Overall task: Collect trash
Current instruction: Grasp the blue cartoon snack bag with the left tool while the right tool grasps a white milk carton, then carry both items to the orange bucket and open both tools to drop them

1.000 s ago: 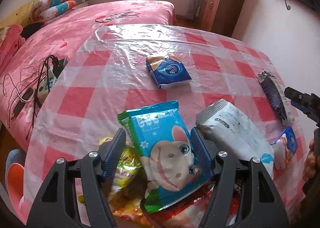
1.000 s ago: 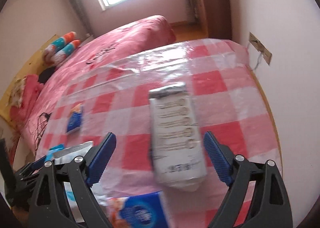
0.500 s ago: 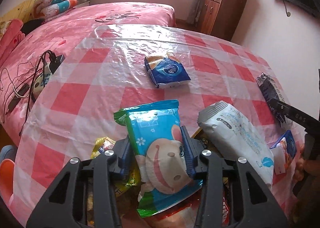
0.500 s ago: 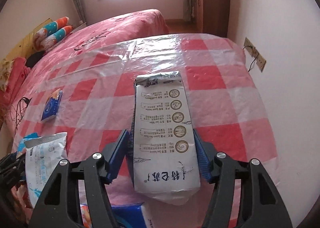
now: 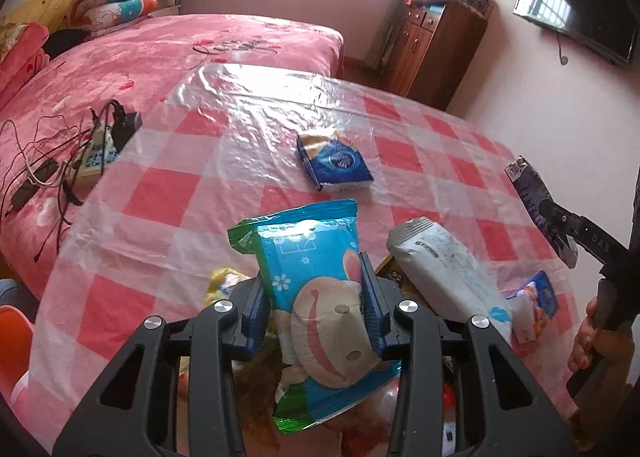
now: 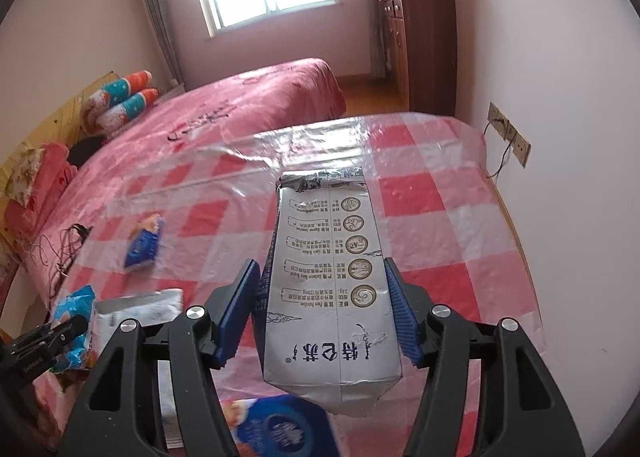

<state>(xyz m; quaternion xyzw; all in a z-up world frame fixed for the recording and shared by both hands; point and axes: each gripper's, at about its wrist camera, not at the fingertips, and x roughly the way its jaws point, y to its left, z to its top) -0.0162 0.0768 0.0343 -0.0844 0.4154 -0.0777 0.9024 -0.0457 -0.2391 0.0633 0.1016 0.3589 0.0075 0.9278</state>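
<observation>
While both my hands sit over the near edge of the checked surface [image 5: 168,193], the clutter around them is thick: a grey-white pouch [image 5: 448,273] lies just right of my left gripper [image 5: 316,297], a small blue tissue pack [image 5: 534,303] sits by the near right corner, and orange and yellow wrappers [image 5: 224,281] pile under my left jaws. Further in, near the middle, another blue tissue pack [image 5: 336,165] lies alone. A power strip [image 5: 96,145] with tangled cables rests on the pink bed [image 5: 160,53] past the left edge.

My left jaws are closing, pressed on a blue and green snack bag [image 5: 316,281] with a cartoon face, its top crumpled, lifted clear of the pile. My right gripper [image 6: 324,297], jaws partway open, clamps a silver milk carton [image 6: 332,297], printed side up, top seam torn, held above the surface.

Only the right wrist view shows the wall socket [image 6: 510,135] beyond the far right edge; only the left shows the wall-mounted screen [image 5: 576,29] and my fingers [image 5: 592,333] on the right handle.
</observation>
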